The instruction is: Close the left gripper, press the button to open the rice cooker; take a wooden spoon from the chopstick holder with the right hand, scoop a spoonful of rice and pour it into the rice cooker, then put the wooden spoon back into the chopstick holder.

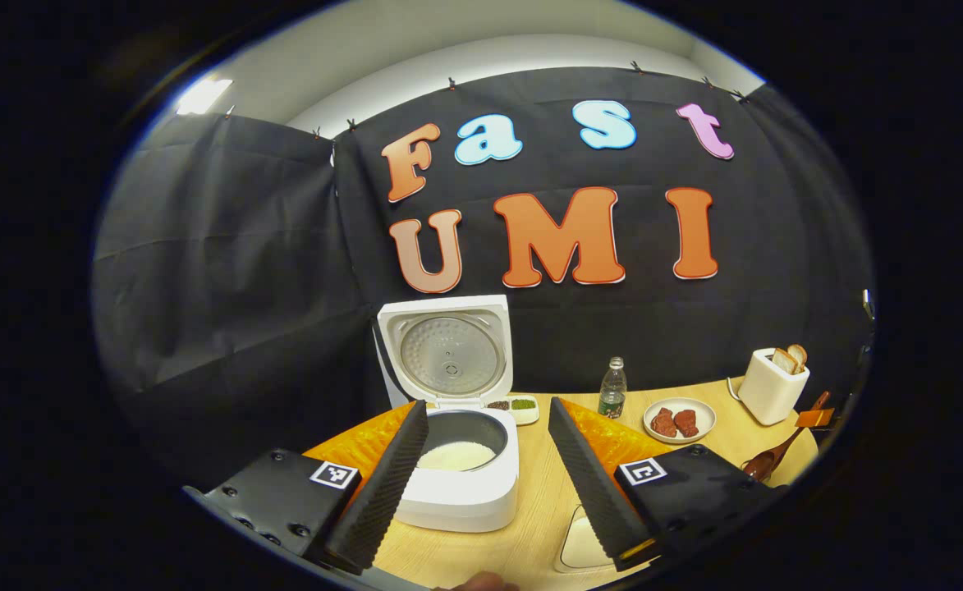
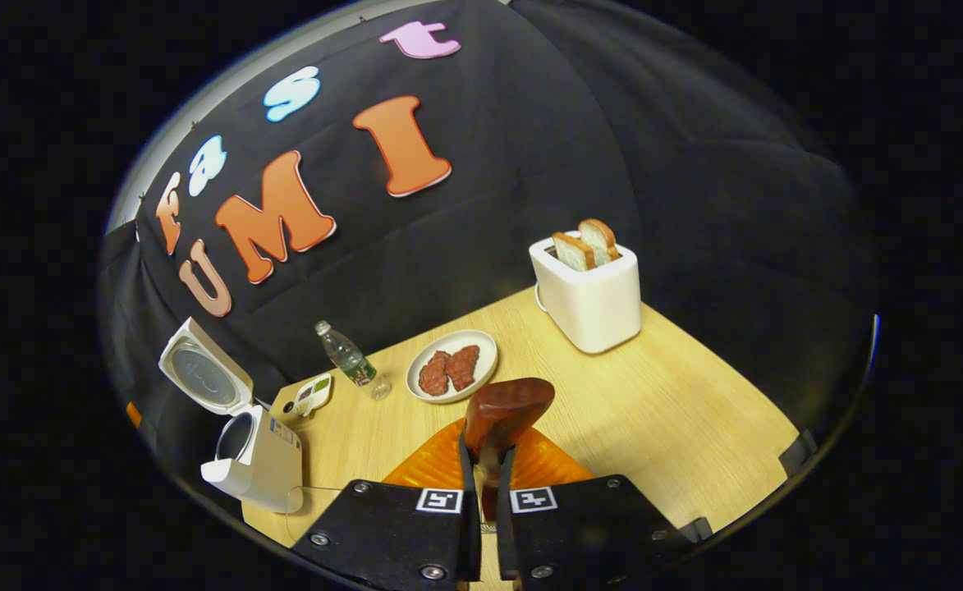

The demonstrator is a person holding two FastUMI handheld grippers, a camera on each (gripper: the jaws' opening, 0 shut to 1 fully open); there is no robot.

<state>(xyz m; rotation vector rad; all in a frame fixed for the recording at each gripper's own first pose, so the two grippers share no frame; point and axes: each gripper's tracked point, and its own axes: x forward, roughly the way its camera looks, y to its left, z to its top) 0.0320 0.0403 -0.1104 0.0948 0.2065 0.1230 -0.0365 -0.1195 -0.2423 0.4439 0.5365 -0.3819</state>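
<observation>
The white rice cooker (image 1: 460, 492) stands open on the wooden table, its lid (image 1: 448, 353) raised and white rice (image 1: 455, 455) in the pot. My left gripper (image 1: 488, 408) is open, its fingers reaching either side of the cooker with nothing between them. My right gripper (image 2: 485, 464) is shut on the handle of the dark wooden spoon (image 2: 507, 406), whose bowl sticks out ahead over the table. In the left gripper view the spoon (image 1: 764, 464) hangs at the far right. The open cooker (image 2: 255, 464) sits far left in the right gripper view.
A plate of red meat (image 2: 452, 367), a small bottle (image 2: 350, 361) and a little divided dish (image 2: 313, 392) stand behind the cooker's right. A white toaster with bread (image 2: 588, 287) is at the back right. A pale container (image 1: 580, 542) lies partly behind my left gripper's right finger.
</observation>
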